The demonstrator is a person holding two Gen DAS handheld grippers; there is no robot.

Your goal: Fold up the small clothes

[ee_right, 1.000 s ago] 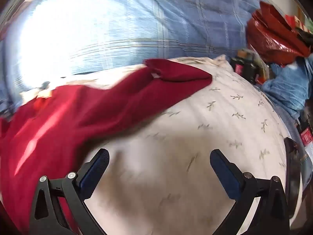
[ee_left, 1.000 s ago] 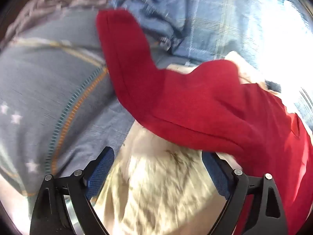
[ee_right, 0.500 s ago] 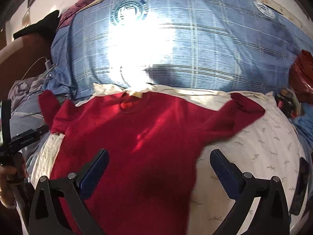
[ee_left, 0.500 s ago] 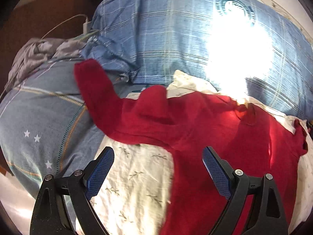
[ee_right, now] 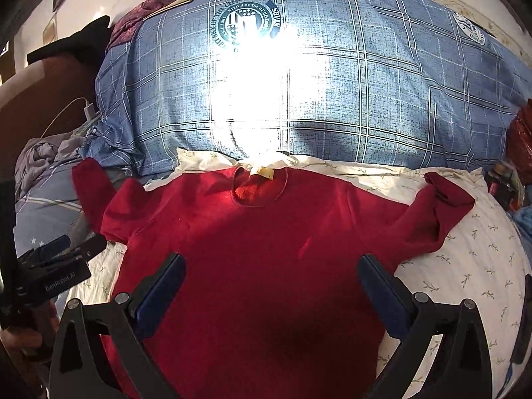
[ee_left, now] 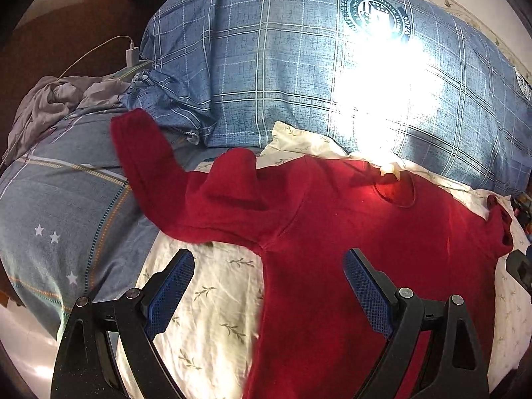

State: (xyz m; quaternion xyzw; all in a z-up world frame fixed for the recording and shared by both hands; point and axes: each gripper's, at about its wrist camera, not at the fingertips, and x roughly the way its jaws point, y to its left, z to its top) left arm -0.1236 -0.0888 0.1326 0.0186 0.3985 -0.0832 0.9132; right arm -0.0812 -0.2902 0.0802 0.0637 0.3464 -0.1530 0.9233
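Right wrist view, near field: right gripper (ee_right: 267,294) jaws wide apart, nothing between them; it hangs over the lower body of the red sweater (ee_right: 266,266), likely backed off to take in the whole garment before the first fold.
Left wrist view, near field: left gripper (ee_left: 266,292) jaws also apart and empty, over the sweater's left armpit, probably staged for that side's sleeve.
Garment: red sweater lies flat, front up, neck toward the head of the bed, hem toward the cameras; spread this way so both sleeves can be reached.
Support: white leaf-print cushion (ee_right: 472,266) under it gives a smooth folding surface.
Left sleeve (ee_left: 146,173): runs off the cushion's left edge onto the blue star-print bedding (ee_left: 60,219), with a raised hump near the shoulder. Needs flattening, in my judgement.
Right sleeve (ee_right: 442,212): angled toward the cushion's far right corner, cuff doubled over.
Far field: blue plaid pillow (ee_right: 332,83) behind the collar, washed out by glare at centre.
Status: no fold made yet.
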